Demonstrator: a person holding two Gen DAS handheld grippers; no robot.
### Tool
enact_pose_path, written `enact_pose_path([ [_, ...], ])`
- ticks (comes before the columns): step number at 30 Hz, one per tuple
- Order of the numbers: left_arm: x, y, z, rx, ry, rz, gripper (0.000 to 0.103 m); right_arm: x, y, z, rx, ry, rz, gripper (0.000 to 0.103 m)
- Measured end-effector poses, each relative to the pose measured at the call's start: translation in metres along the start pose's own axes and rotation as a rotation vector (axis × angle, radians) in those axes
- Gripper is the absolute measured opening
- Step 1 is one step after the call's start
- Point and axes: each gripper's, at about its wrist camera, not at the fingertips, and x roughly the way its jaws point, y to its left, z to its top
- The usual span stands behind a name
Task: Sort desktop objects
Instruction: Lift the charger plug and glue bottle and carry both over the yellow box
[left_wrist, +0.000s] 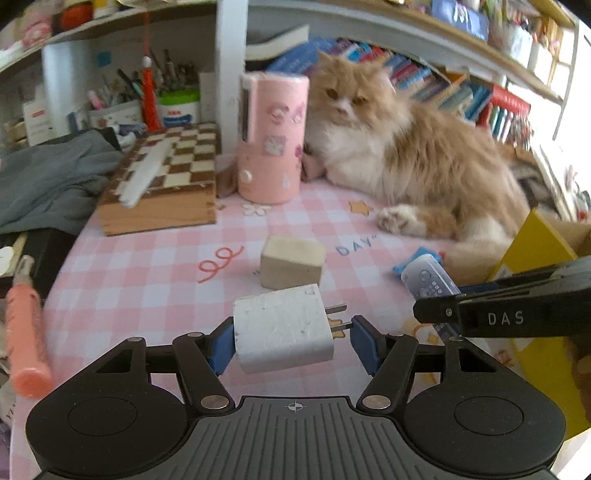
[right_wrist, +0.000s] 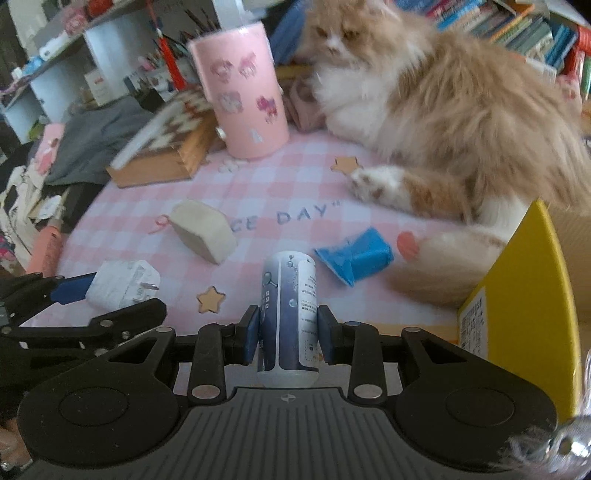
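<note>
Pink checked desk (left_wrist: 147, 280), left fingers (left_wrist: 236, 345) pinching scuffed white charger (left_wrist: 282, 332) (prongs out), right fingers (right_wrist: 251, 334) pinching blue-white bottle (right_wrist: 288, 317).

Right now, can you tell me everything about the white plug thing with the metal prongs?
The white boxy plastic charger plug has rounded corners and a scuffed, marked shell. Two flat metal prongs stick out of one end, pointing right in the left wrist view. It lies sideways between the blue pads of the left gripper: one pad presses its flat end, the other meets the prong end. It sits low over the pink checked tablecloth; whether it touches the cloth is unclear.
</note>
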Motion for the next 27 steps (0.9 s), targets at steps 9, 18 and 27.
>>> enact_pose_path([
  [9,-0.036,0.001,0.003,-0.01,-0.077,-0.015,0.066,-0.032,0.015,-0.002,-0.081,-0.075,0.0,0.03],
  [18,-0.061,0.005,-0.007,-0.046,-0.102,-0.05,0.066,-0.058,0.026,-0.015,-0.076,-0.093,0.021,0.03],
  [27,-0.084,0.005,-0.021,-0.047,-0.114,-0.097,0.066,-0.073,0.033,-0.039,-0.01,-0.095,-0.005,0.03],
])
